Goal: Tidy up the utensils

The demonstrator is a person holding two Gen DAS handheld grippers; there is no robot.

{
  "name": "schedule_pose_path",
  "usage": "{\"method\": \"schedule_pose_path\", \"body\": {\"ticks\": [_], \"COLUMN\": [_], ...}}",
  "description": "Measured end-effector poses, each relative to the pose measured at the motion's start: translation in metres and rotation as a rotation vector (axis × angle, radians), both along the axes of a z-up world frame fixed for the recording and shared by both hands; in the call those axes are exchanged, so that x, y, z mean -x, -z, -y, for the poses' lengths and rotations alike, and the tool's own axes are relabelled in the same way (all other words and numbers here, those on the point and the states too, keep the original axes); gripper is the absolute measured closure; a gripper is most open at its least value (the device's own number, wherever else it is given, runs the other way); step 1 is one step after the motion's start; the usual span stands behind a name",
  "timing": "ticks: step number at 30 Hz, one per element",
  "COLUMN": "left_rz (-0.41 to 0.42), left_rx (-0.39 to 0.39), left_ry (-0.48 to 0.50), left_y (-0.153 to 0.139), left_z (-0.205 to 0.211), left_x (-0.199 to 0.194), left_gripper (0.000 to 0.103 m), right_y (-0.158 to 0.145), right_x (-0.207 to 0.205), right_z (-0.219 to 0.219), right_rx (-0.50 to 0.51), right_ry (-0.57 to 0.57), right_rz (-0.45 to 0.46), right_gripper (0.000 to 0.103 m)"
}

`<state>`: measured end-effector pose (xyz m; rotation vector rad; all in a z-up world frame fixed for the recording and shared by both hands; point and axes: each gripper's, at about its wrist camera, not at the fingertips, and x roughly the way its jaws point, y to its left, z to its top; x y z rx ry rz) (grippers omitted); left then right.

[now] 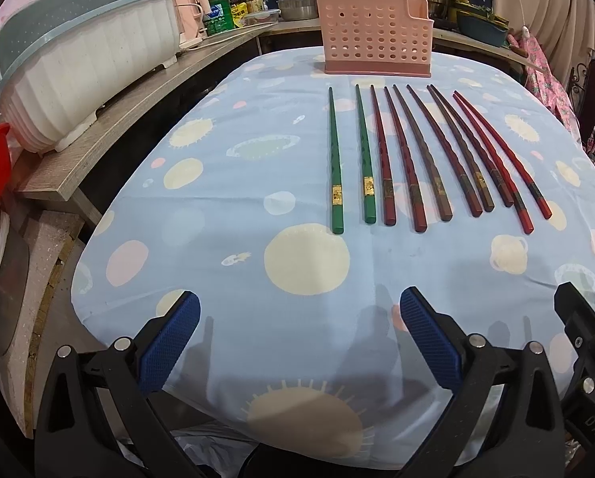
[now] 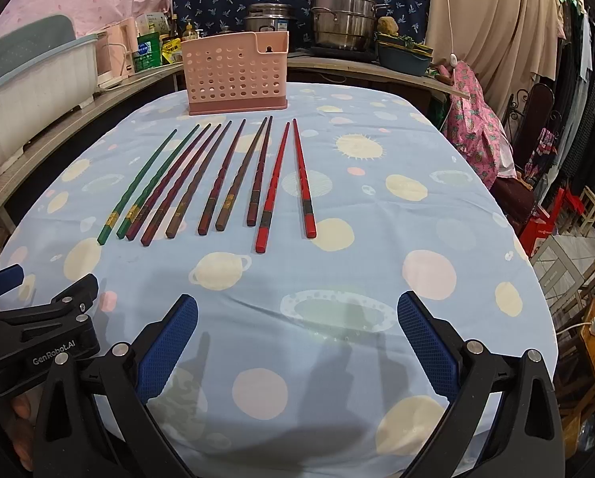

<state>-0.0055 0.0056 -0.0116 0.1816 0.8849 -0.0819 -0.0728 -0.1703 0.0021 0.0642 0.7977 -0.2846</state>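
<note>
Hidden or cut off: we see the right gripper only as a black edge at the right border of the left wrist view, its fingertips out of frame there; in the right wrist view the left gripper's black body, marked GenRobot.AI, is cut by the left border, with part of a hand below it. The gold bands on the chopstick handles are too small for us to read.

Left gripper (image 1: 300,330): we see its two blue-padded fingers (image 1: 169,342) spread wide over the near edge of the table, gripping nothing and touching nothing.

Right gripper (image 2: 297,332): its blue pads (image 2: 428,342) also stand wide apart, empty, above the cloth and well short of the chopsticks.

Task things: ten chopsticks lie side by side on the light blue tablecloth printed with planets and suns (image 1: 217,215), tips pointing away from us. From our left: two green chopsticks (image 1: 351,159), a group of dark red and brown chopsticks (image 1: 421,155), then two bright red chopsticks (image 2: 289,183), apart from each other.

Holder: a pink perforated plastic utensil basket (image 1: 371,36) stands upright just beyond the tips, apparently empty.

Surroundings: a white ribbed dish-drainer tub with a grey-blue rim (image 1: 86,67) sits on the wooden side shelf (image 1: 110,127); steel pots (image 2: 343,20) stand behind.
</note>
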Motion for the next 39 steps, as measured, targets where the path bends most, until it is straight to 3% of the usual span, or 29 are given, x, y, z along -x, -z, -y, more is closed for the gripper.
{"method": "schedule_pose_path", "body": {"ticks": [39], "left_rz": [-0.007], "left_rx": [0.007], "left_ry": [-0.006], "left_y": [0.0029], "left_z": [-0.0039], "left_x": [-0.0001], "left_gripper": [0.007], "right_y": [0.0025], "right_x": [0.0001], "right_z": [0.0004], "right_rx": [0.001], "right_ry": [0.003], "right_rz": [-0.001], "right_gripper": [0.007]}}
